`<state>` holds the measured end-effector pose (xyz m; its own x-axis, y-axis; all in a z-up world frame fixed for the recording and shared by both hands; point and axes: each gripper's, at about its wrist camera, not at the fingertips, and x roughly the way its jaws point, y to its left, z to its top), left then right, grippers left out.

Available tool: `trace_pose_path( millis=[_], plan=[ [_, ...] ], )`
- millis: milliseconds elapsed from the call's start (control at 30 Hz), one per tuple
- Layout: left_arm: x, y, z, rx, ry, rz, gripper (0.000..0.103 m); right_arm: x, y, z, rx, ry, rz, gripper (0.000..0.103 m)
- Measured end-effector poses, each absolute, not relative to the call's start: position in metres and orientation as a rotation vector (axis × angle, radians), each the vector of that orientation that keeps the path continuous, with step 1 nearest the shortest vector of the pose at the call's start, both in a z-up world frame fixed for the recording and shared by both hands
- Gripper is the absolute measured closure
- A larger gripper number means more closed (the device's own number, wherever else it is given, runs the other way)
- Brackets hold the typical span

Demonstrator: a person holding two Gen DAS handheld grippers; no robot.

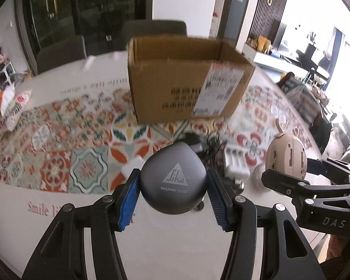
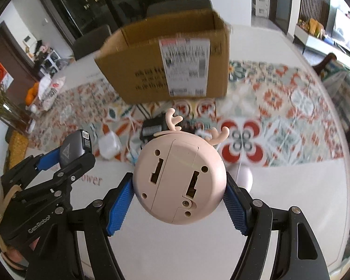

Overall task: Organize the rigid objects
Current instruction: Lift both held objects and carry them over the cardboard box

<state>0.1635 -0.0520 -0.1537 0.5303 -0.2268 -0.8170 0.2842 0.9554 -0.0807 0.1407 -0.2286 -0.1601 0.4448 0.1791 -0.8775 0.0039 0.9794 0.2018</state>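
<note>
**Both grippers loaded, box ahead**

My left gripper is clamped on a dark grey rounded case, blue pads pressing its two sides. My right gripper is clamped on a pink round gadget w/ antlers, its back plate toward the camera, pads on both flanks. Both are held up off the table, side by side, facing the open cardboard box, which stands on the patterned mat a bit ahead.

Risks, as I judge them:
- Both items are rounded and smooth, gripped only at the widest part; a tilt or a slack squeeze could let either squirt out fwd.
- The grippers are close together; going for the box at once could knock them into each other or the box rim.
- Loose stuff sits between me and the box: a white charger, tangled black cable, a dark adapter. Going in low could snag the cable.
- Antlers could catch the box edge.

Readable text: "Sika" and "BUILDING TRUST" on the case; "DAS" on the right gripper's arm; "GenRobot" on the left gripper's body; "Smile" on the table cover. Box print and shipping label too blurred to read.
</note>
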Motion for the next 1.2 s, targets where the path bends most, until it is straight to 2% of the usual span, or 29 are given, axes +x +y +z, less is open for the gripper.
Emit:
trace_pose_path(
  millis=[633, 1200],
  plan=[
    [0.187, -0.058, -0.076, 0.054, 0.804, -0.258, 0.048, 0.170, -0.239, -0.085, 0.177, 0.916, 0.180, 0.030],
    [0.245, -0.064, -0.043, 0.054, 0.724, -0.254, 0.048, 0.227, -0.245, -0.048, 0.167, 0.819, 0.180, 0.030]
  ],
)
